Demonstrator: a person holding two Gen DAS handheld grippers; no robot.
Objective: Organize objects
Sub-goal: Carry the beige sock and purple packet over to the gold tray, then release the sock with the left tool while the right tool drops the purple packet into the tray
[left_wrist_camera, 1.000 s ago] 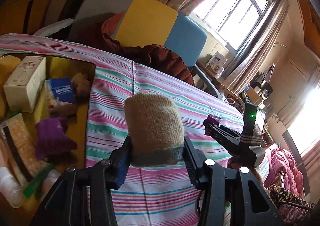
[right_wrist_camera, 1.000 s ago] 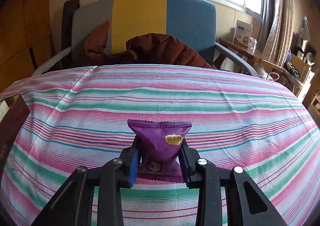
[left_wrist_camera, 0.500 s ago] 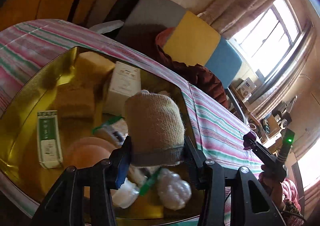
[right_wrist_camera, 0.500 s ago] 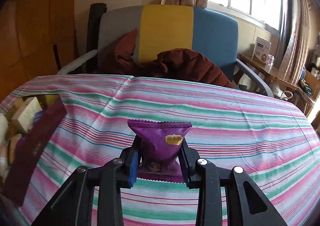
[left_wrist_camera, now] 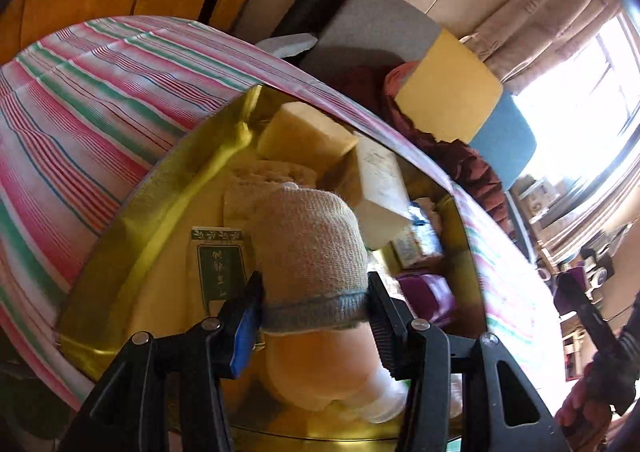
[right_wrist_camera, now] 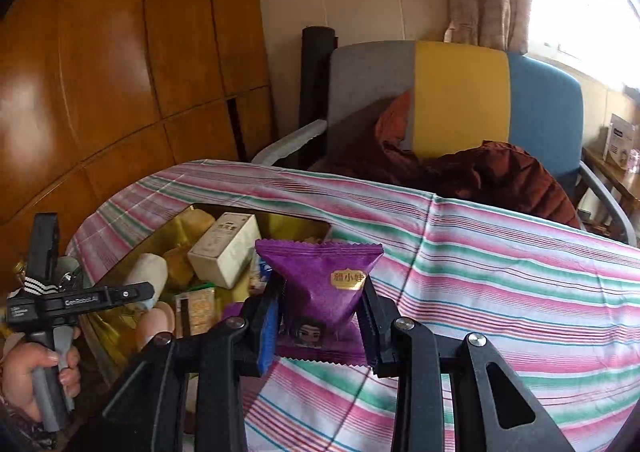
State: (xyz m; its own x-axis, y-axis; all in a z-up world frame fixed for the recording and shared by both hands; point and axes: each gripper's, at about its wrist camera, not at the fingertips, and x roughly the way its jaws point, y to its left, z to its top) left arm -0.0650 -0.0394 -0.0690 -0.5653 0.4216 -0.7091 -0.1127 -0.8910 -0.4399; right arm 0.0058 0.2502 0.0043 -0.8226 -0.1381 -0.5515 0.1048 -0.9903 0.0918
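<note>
The left gripper is clamped on a rolled beige knitted sock with a grey cuff, held above the open gold-lined box. The right gripper is closed on a purple foil snack packet, held over the pink-and-green striped tablecloth just beside the box. Inside the box lie a white carton, a green-labelled flat pack and yellow sponges. Beyond the table stands a grey, yellow and blue chair.
</note>
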